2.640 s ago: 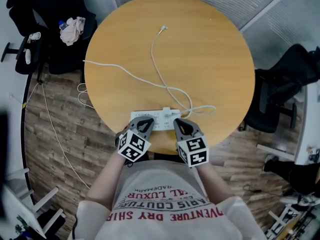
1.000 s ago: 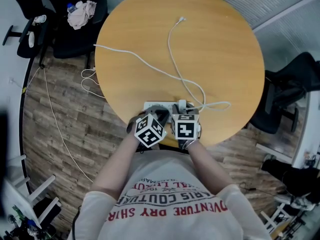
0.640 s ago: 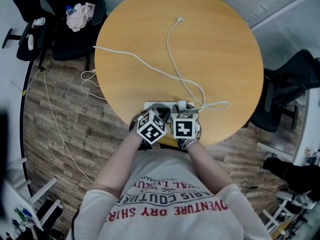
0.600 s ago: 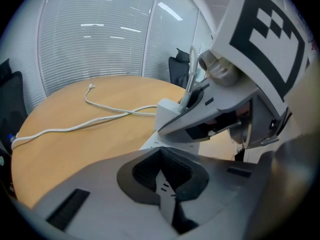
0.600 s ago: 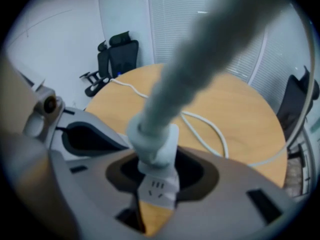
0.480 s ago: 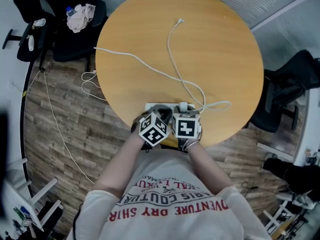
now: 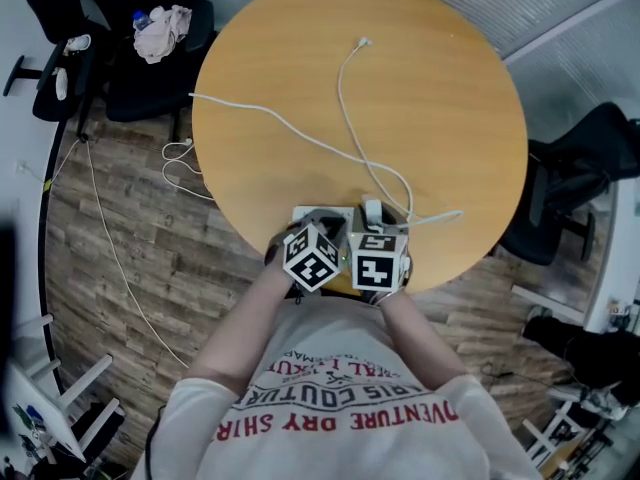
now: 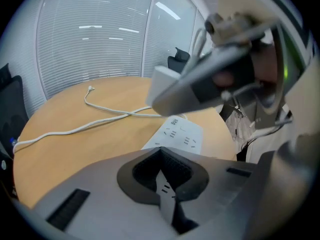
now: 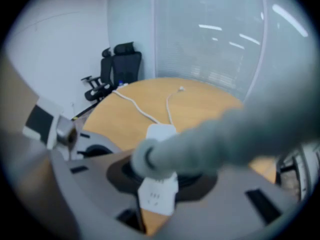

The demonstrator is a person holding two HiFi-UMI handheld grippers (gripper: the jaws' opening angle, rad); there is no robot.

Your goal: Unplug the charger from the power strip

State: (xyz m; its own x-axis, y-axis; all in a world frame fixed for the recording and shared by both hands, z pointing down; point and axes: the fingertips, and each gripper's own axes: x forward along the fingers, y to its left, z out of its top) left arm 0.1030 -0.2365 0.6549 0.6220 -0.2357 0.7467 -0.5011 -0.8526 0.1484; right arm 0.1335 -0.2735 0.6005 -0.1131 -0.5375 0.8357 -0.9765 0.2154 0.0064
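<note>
Extraction is judged to be the step in hand. The charger (image 9: 160, 133) is clasped between the jaws of the right tool (image 9: 158, 176), which have just been closing on it. In the left gripper view it is seen raised above the power strip (image 8: 176, 134), apparently clear of the sockets, though the prongs cannot be made out. The pull is best made straight up along the line of the prongs, without rocking sideways, so that the strip is not dragged off the near edge of the table (image 7: 440, 98), where it lies. The white cable (image 7: 342, 93) trailing from the charger across the table should be allowed slack and not be caught under the strip.

The left tool (image 8: 164, 181) is drawn almost fully together, and only a sliver of the strip is seen through the slit between its jaws. The strip is judged to be pressed down by the tips rather than clasped, and that pressure is best held until the charger is certainly free.

Both tools are held side by side, close together, at the near edge of the table, just in front of the person's chest. They are pointed steeply downward and forward. In the head view the forearms are seen converging on the strip from below.
</note>
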